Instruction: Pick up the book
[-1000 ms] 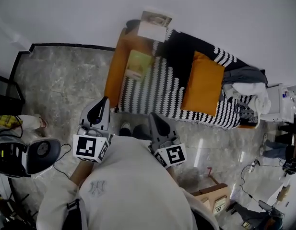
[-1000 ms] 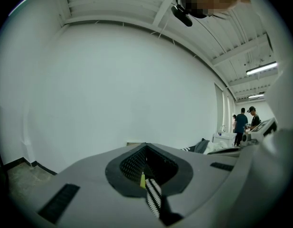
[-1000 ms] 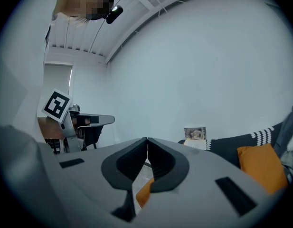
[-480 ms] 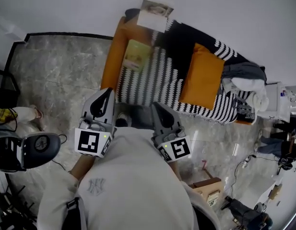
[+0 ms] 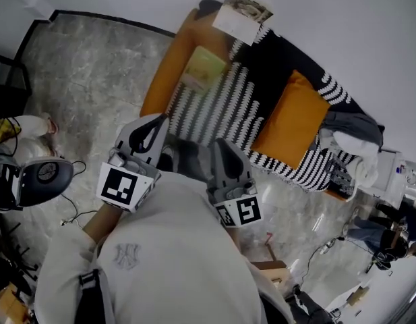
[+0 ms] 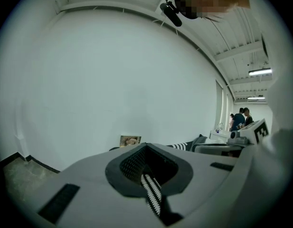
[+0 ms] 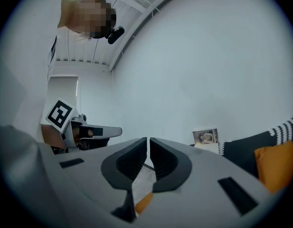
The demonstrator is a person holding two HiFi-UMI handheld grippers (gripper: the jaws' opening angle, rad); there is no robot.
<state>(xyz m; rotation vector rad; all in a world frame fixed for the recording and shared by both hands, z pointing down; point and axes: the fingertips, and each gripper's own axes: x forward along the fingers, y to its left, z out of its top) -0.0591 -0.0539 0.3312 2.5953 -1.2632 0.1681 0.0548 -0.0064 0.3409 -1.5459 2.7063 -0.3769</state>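
The book [image 5: 205, 68], yellow-green, lies flat on the left part of an orange sofa [image 5: 164, 79] draped with a black-and-white striped blanket [image 5: 228, 113]. My left gripper [image 5: 157, 118] [image 6: 146, 145] is shut and holds nothing; it points toward the sofa's front edge, short of the book. To its right my right gripper [image 5: 220, 144] [image 7: 148, 139] is also shut and empty, its jaws nearly touching. Neither gripper view shows the book.
A picture [image 5: 243, 15] [image 6: 130, 140] [image 7: 205, 137] leans on the wall behind the sofa. An orange cushion [image 5: 292, 117] [image 7: 277, 167] and piled clothes [image 5: 352, 130] lie at the right. A round black appliance [image 5: 42, 177] with cables sits on the floor at the left.
Both grippers have moved forward toward the sofa, which now sits tilted and closer in the head view. Their jaws stayed shut.
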